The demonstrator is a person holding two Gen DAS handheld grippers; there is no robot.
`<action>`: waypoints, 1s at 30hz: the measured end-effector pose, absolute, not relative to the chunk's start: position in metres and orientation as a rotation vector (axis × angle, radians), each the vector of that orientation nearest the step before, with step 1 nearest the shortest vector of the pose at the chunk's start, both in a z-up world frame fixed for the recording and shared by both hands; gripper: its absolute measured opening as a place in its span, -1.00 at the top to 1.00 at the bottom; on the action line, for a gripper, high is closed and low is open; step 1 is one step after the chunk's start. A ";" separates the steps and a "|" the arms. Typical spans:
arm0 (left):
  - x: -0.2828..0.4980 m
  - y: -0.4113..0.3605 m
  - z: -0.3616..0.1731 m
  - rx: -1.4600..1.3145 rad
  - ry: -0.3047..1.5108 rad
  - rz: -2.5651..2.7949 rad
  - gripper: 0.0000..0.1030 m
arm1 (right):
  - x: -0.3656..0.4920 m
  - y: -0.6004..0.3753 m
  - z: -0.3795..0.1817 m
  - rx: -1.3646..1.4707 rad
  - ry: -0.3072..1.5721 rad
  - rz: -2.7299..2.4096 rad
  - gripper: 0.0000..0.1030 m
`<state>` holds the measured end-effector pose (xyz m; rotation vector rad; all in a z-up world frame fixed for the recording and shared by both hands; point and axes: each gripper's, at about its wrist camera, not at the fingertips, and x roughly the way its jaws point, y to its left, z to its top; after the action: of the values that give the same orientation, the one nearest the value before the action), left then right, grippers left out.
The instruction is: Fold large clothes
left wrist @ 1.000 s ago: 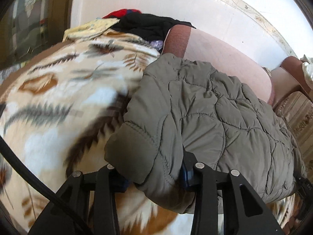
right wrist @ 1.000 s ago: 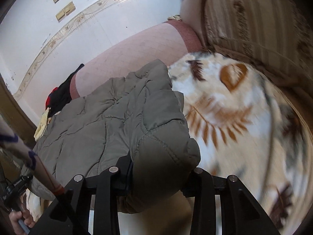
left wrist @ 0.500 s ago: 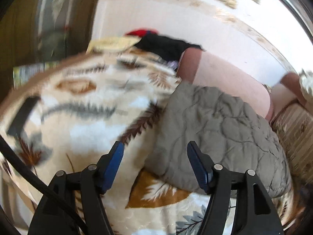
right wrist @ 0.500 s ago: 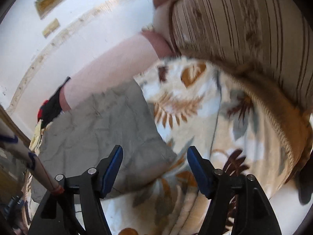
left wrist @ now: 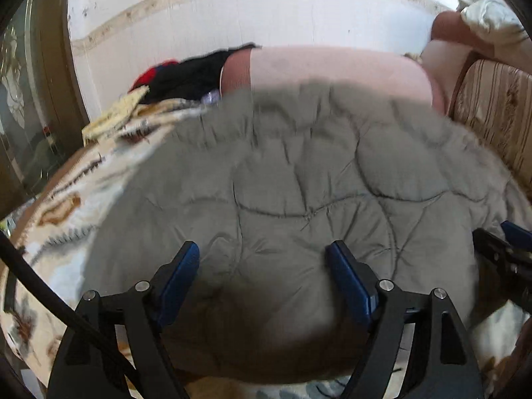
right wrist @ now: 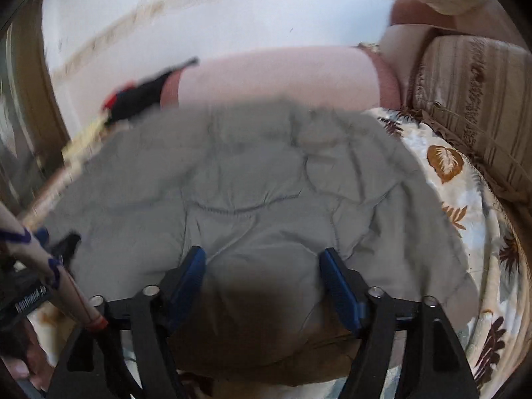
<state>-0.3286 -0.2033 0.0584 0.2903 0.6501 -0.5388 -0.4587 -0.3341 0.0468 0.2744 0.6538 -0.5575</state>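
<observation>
A grey-green quilted jacket [left wrist: 299, 179] lies folded flat on a leaf-patterned blanket [left wrist: 66, 199]; it also shows in the right wrist view [right wrist: 266, 179]. My left gripper [left wrist: 262, 266] is open and empty, its blue pads [left wrist: 349, 276] spread just above the jacket's near edge. My right gripper [right wrist: 262, 269] is open and empty over the same near edge, further right. The right gripper's tip shows at the right of the left wrist view [left wrist: 498, 249]. The left hand and gripper show at the lower left of the right wrist view [right wrist: 33, 282].
A pink bolster [left wrist: 332, 66] lies behind the jacket against the white wall. Black and red clothes [left wrist: 186, 76] and a yellow cloth [left wrist: 116, 113] are piled at the back left. A striped sofa cushion [right wrist: 472, 99] borders the blanket [right wrist: 449, 179] on the right.
Both grippers let go of the jacket's folded corners a second ago, opened and drew back. They have now come back over the jacket's near edge, still open.
</observation>
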 end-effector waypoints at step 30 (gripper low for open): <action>-0.340 -0.204 0.043 0.306 0.558 -0.515 -0.67 | -0.492 -0.379 0.033 0.400 0.640 -0.792 -0.73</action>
<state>-0.3396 -0.2043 0.0434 0.3063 0.5580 -0.5153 -0.4923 -0.3791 0.0328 0.3998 0.6398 -0.7924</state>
